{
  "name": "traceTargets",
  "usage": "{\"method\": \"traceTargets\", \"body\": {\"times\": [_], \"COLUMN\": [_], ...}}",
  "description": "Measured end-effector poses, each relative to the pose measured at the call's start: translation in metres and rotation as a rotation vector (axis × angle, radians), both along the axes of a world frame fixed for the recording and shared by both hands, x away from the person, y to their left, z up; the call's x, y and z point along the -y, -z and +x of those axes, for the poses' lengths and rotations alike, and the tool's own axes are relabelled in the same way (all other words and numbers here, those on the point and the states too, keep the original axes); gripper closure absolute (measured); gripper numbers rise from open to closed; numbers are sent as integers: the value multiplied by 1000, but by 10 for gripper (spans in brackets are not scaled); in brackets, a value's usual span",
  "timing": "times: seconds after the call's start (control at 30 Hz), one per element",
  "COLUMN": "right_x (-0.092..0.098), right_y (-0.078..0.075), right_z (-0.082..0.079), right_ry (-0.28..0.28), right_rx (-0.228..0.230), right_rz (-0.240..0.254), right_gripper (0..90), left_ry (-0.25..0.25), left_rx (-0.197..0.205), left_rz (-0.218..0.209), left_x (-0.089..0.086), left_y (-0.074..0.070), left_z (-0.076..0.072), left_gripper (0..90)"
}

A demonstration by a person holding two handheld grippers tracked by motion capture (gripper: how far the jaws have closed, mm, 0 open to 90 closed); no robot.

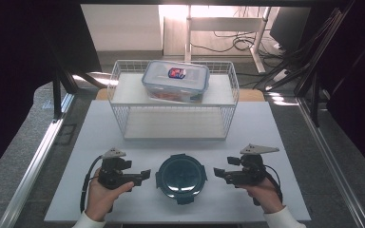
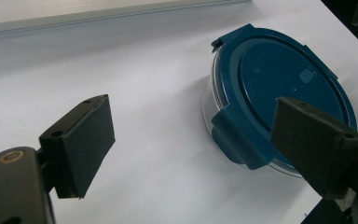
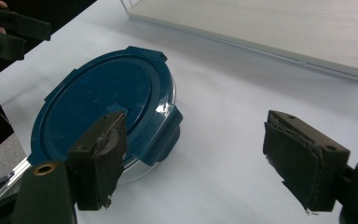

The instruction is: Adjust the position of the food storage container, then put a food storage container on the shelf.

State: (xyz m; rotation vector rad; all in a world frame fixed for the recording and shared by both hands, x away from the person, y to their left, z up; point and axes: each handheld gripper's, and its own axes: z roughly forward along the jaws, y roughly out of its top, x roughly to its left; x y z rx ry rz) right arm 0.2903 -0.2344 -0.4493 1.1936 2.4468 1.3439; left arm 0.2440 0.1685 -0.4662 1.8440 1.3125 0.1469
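Note:
A round container with a dark blue clip-on lid (image 1: 181,176) sits on the white table near its front edge, between my two grippers. My left gripper (image 1: 145,174) rests just left of it, open, its jaws pointing at the container (image 2: 279,93) with nothing between them. My right gripper (image 1: 217,173) lies just right of it, also open and pointing toward the container (image 3: 107,107). A rectangular clear box with a blue-rimmed lid (image 1: 176,80) stands on the upper shelf of a white wire rack (image 1: 123,126) farther back.
The wire rack's lower shelf (image 1: 173,124) is bare and opens toward me. The white table (image 1: 275,142) has free surface on both sides of the rack. Metal rails run along both table sides; cables and a desk frame lie beyond.

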Motion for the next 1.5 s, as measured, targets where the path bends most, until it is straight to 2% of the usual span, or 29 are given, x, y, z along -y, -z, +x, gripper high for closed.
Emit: {"method": "traceTargets", "body": {"times": [0.17, 0.27, 0.5, 0.63, 0.8, 0.97, 1.1, 1.27, 1.33, 1.5], "right_x": [-3, -7, -18, -25, -32, -39, -47, -54, -53, -55], "right_y": [-2, 0, 8, 11, 18, 26, 31, 42, 45, 52], "right_z": [2, 3, 8, 13, 20, 24, 26, 26, 27, 26], "right_ry": [-14, -32, -80, -97, -103, -96, -85, -65, -60, -69], "right_rx": [-15, -28, -97, -139, -192, -253, -283, -319, -337, -378], "right_rz": [14, 32, 41, 54, 49, 54, 44, 57, 79, 98], "right_gripper": [217, 214, 189, 152, 131, 128, 129, 122, 126, 163], "left_ry": [-4, -19, 0, -17, -8, 13, 32, 51, 55, 68], "left_rx": [-17, -35, -77, -78, -119, -165, -197, -229, -256, -288], "left_rz": [-13, -39, -114, -149, -208, -232, -244, -259, -296, -318], "left_x": [3, 5, 12, 15, 19, 26, 34, 40, 41, 41], "left_y": [3, 4, 12, 16, 23, 32, 39, 46, 49, 54], "left_z": [0, 1, 4, 3, 5, 9, 12, 15, 16, 18], "left_gripper": [106, 75, 74, 77, 80, 83, 95, 99, 116, 160]}}
